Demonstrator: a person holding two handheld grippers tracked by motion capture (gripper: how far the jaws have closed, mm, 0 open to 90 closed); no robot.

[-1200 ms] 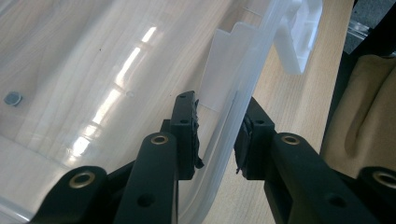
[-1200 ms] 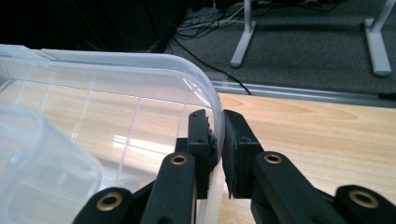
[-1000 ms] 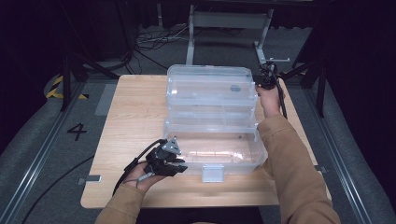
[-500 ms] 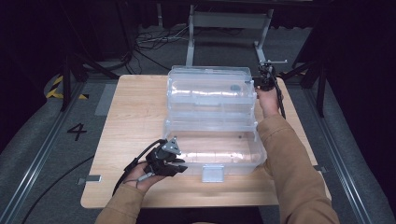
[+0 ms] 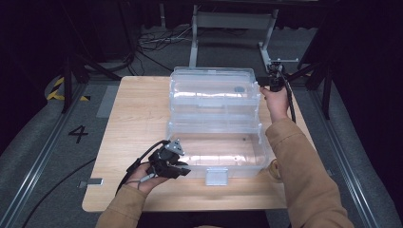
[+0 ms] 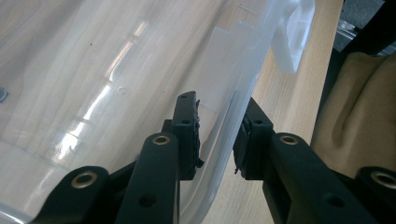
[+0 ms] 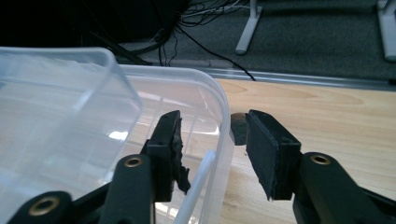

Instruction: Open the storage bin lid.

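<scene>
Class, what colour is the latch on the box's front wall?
Grey latch, clearest in the high view.

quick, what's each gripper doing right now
left gripper: fingers straddle the clear box front wall, grip cannot be told.
right gripper: open, just been opening, lid rim between the fingers.

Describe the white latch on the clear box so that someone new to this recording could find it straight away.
Start at the wooden table and find the clear plastic box lying open in its middle, lid folded back toward the far edge. On the box's near wall, at its centre, hangs the latch. It is the one opaque white square on see-through plastic, just beside the left gripper.
</scene>
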